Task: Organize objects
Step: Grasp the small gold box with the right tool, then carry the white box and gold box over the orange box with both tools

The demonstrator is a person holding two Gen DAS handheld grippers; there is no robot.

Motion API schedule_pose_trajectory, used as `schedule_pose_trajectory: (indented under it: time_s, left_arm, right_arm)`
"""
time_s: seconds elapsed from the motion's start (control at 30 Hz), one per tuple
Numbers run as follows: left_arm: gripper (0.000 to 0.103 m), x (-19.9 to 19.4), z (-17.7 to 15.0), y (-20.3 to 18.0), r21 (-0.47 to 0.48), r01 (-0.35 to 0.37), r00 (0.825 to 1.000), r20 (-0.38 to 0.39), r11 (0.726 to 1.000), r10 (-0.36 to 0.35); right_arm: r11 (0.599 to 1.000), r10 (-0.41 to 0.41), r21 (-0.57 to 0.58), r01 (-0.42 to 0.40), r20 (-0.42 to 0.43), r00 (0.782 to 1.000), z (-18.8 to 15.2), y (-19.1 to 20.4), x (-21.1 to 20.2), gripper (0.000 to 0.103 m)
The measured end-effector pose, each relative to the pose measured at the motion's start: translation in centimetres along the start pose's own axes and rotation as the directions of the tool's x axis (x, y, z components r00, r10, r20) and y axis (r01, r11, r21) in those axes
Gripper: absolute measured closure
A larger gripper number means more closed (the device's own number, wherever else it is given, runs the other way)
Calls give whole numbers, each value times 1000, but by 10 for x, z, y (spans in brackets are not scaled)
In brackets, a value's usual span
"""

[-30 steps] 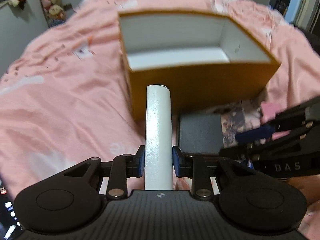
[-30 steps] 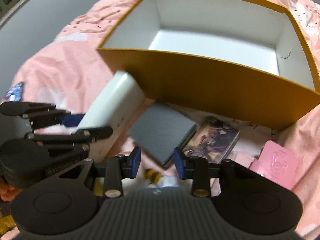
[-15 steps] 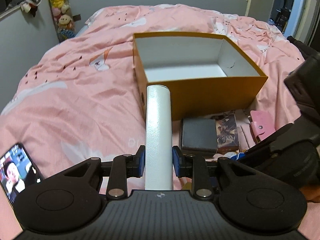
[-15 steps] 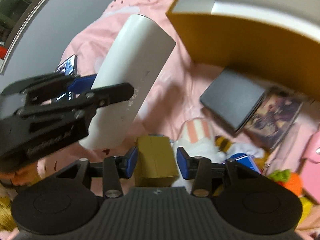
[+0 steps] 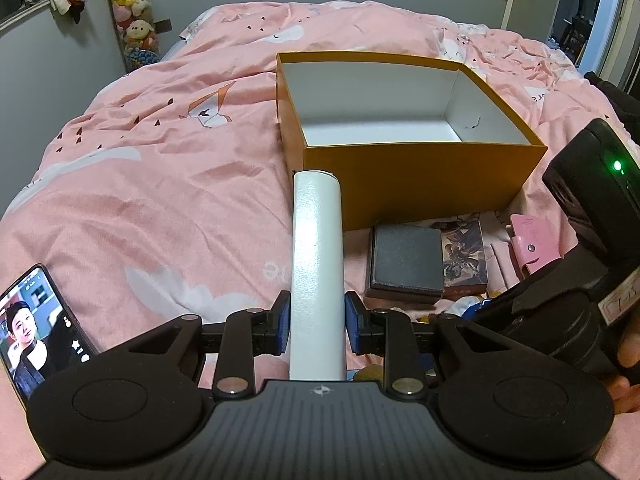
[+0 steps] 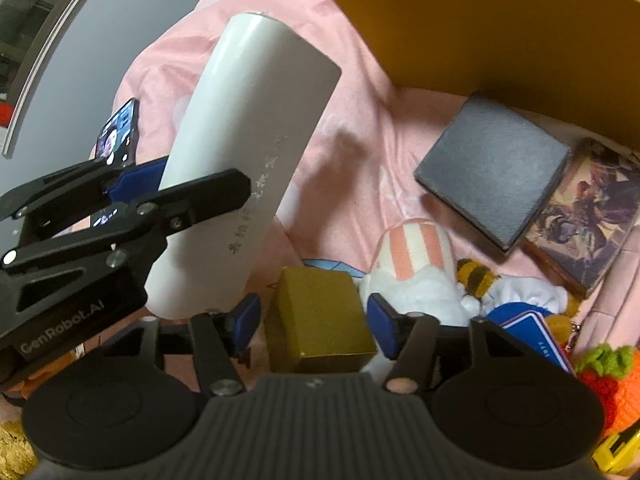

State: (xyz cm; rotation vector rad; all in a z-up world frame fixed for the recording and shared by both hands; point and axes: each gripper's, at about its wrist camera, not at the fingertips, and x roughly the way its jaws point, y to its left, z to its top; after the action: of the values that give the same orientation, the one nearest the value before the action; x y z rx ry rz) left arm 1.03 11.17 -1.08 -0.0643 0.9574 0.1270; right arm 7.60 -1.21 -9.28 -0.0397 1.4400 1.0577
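Bottle-shaped white cylinder [image 5: 318,264] is clamped in the left hand-held gripper [image 5: 318,322], blue pads tight on both sides, sticking out toward the orange box [image 5: 420,176] that sits open on the pink bed [image 5: 160,184]. The grip is low on a long, smooth tube – most of its length hangs past the pads, so I'd guess it could pivot or slide out during the lift over the box wall, or clip the near rim on the way in.

Right hand-held gripper [image 6: 314,322] is spread wide around a small gold box [image 6: 320,316], pads not touching it yet. If it closes off-centre the box could squirt sideways into the plush toy [image 6: 416,268] right beside it. Both tools are also close together – they could easily bump. Grey pad [image 6: 494,170] and phone [image 5: 38,328] lie out of the way.
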Motion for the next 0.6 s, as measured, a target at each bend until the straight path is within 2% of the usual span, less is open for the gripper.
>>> schedule_pose_trajectory:
  time_s: [0.07,0.2,0.23,0.33,0.6]
  left_arm:
    - [72,-1,-1,-1,-1,-7,1000,-1,1000,7]
    - [72,-2,-4,-1,-7,-18,1000,-5,1000,18]
    - [72,-3,-4,0,-7,-20,1000,-6,1000,20]
    - [72,-6,-6,-1,-2,-25,1000,-5,1000,25]
    - [72,-8,-13,-6,10,-9,1000,-8,1000,9]
  right_arm:
    - [999,-9,-31,9,-4,1000,-2,7,1,33]
    - [995,-47,-91,47,-6,999,-5,17,4,32]
    - [992,-66,-113,65,-5,998,-8,21,5,34]
    - [980,-124,-155,123,1,992,-15,27,-1,49]
    - [993,-86,-81,89,43,995,-35,16,-32,56]
